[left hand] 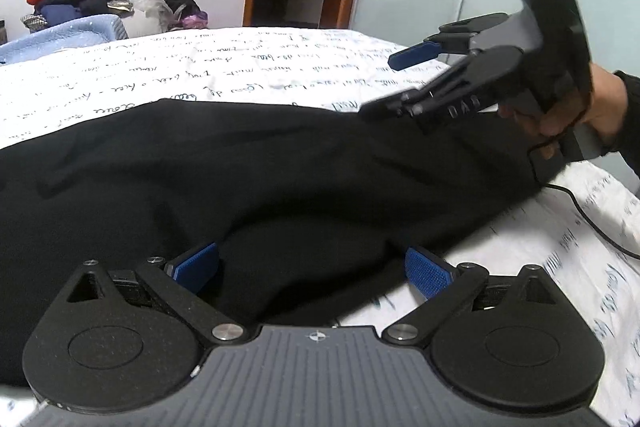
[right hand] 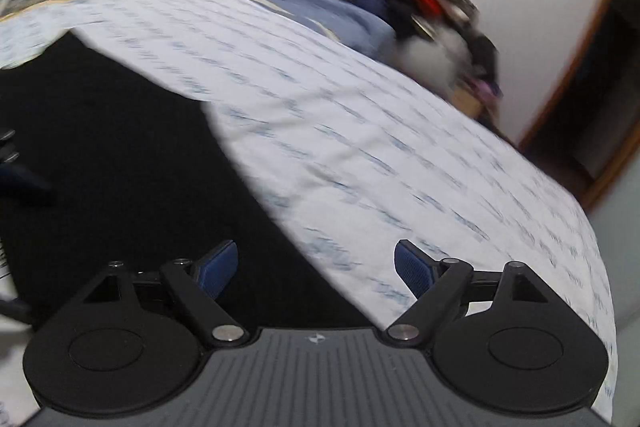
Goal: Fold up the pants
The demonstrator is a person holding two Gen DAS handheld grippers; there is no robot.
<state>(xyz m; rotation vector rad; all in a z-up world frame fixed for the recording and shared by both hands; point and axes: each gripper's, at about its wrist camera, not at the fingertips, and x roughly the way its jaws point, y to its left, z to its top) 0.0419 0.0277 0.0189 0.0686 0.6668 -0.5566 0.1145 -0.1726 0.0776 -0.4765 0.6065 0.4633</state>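
Both of your grippers stand wide open and hold nothing: your left gripper (left hand: 312,267) straddles the near edge of the black pants (left hand: 240,179) spread on the script-printed sheet (left hand: 240,63), while your right gripper (right hand: 316,267) hovers over their far edge.

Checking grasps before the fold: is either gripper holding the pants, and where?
Neither. The left gripper and right gripper are both open, with nothing pinched, over the black pants.
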